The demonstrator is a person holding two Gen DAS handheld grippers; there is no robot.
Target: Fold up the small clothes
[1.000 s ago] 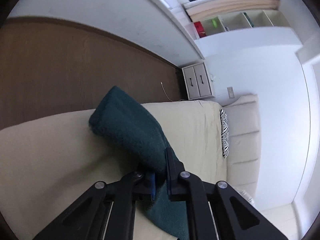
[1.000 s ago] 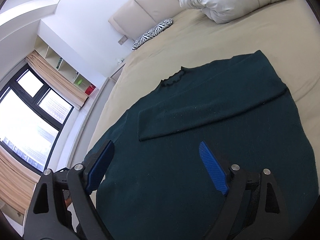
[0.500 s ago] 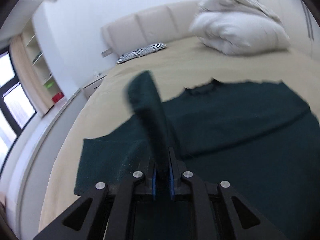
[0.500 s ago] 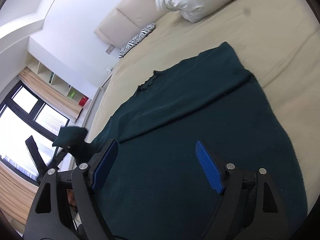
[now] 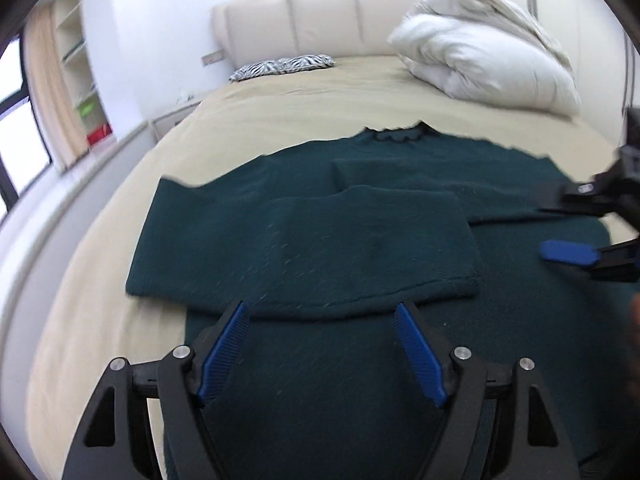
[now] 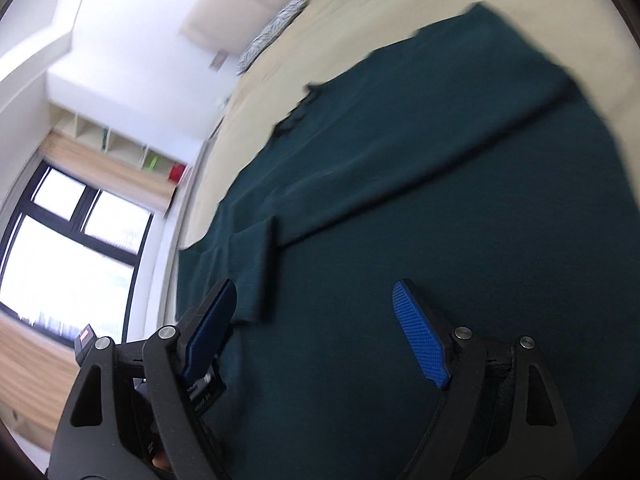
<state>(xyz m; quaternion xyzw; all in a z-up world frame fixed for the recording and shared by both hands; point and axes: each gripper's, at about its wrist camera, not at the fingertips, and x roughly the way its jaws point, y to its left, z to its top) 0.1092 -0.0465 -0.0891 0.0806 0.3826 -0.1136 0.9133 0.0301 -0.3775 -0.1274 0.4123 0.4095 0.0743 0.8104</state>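
A dark green knit sweater (image 5: 360,360) lies flat on the beige bed (image 5: 280,120), collar (image 5: 394,134) toward the headboard. Both sleeves are folded across its body; the left sleeve (image 5: 312,248) lies just beyond my left gripper (image 5: 322,312). That gripper's jaws are opening, with nothing between the blue pads. My right gripper (image 6: 316,300) hovers open over the sweater body (image 6: 440,240), empty, and also shows at the right edge as the right gripper (image 5: 592,232) in the left wrist view.
A white duvet (image 5: 480,64) is piled at the bed's far right. A zebra-print cushion (image 5: 284,66) rests against the padded headboard (image 5: 312,20). Shelves (image 5: 76,60) and a window (image 6: 68,248) stand left of the bed.
My left gripper carried the sleeve up and over the sweater, then let it go; the sleeve now lies folded flat. My right gripper sank closer to the sweater and tilted.
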